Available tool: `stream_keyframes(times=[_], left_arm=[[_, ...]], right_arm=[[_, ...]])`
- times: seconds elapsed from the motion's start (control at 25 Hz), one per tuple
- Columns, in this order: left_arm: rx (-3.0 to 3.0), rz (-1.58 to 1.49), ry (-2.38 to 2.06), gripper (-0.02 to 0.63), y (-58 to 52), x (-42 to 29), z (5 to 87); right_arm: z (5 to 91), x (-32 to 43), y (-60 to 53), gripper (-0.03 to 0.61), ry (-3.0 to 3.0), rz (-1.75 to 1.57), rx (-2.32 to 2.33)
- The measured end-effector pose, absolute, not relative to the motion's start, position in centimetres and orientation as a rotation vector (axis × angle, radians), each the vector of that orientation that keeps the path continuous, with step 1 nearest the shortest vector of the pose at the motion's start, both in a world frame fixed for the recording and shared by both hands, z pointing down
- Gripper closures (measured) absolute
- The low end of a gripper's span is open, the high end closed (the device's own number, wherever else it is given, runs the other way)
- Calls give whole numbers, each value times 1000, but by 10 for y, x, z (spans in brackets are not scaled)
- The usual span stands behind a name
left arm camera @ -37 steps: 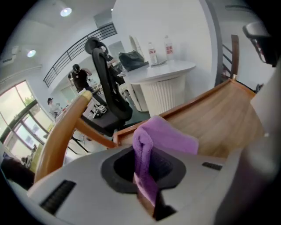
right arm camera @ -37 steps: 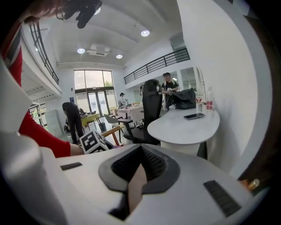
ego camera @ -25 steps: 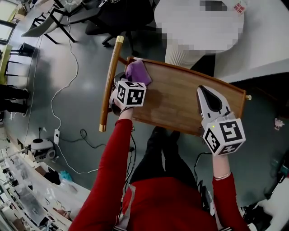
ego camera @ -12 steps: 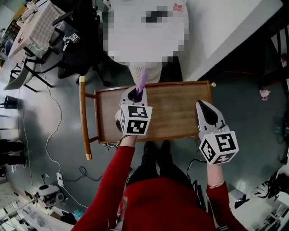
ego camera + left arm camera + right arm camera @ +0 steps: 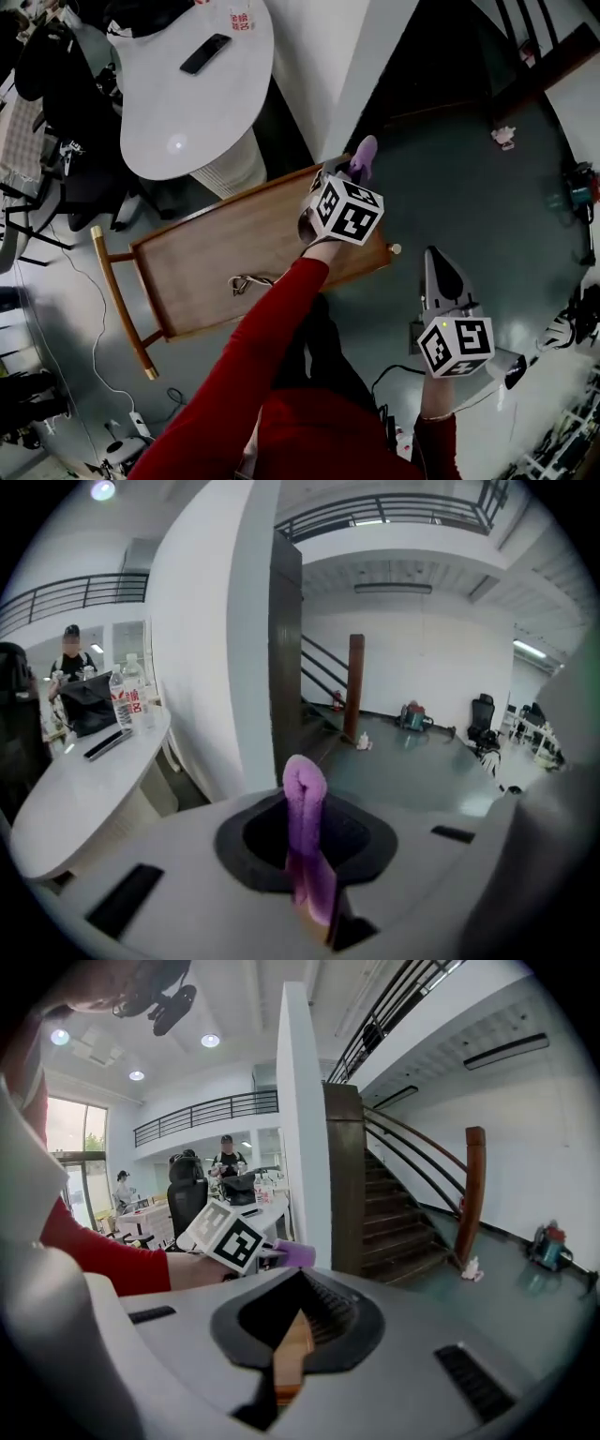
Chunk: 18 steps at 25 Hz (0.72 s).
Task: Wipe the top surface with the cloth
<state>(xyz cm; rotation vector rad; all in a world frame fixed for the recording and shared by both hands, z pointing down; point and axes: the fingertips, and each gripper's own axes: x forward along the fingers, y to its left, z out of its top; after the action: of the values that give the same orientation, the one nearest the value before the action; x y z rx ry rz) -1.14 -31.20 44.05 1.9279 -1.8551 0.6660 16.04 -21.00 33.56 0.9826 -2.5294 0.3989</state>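
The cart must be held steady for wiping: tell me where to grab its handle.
Grip the handle at mid-length, probably from its outer side, the one away from the cart, with the jaws across it. It is a slim straight bar standing clear of the cart's end, so a jaw should fit into the gap behind it.

Cloth (image 5: 305, 846) clamped between left gripper (image 5: 349, 173) jaws, poking out ahead. Trolley top (image 5: 216, 253) below-behind them. Round table (image 5: 84, 789) ahead-left. Right gripper (image 5: 436, 264) off trolley's right end.
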Motion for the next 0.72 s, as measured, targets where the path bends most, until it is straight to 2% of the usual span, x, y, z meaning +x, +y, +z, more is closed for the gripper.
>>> stream_keyframes(times=[0.24, 0.48, 0.72], left_arm=[[1710, 833, -1897, 566, -295, -56, 486], [1377, 852, -2028, 566, -213, -187, 505], [898, 758, -2257, 566, -55, -300, 496]], right_arm=[[342, 165, -215, 574, -2537, 412, 873], [358, 67, -215, 574, -2601, 377, 528], [367, -30, -161, 574, -2637, 318, 141]])
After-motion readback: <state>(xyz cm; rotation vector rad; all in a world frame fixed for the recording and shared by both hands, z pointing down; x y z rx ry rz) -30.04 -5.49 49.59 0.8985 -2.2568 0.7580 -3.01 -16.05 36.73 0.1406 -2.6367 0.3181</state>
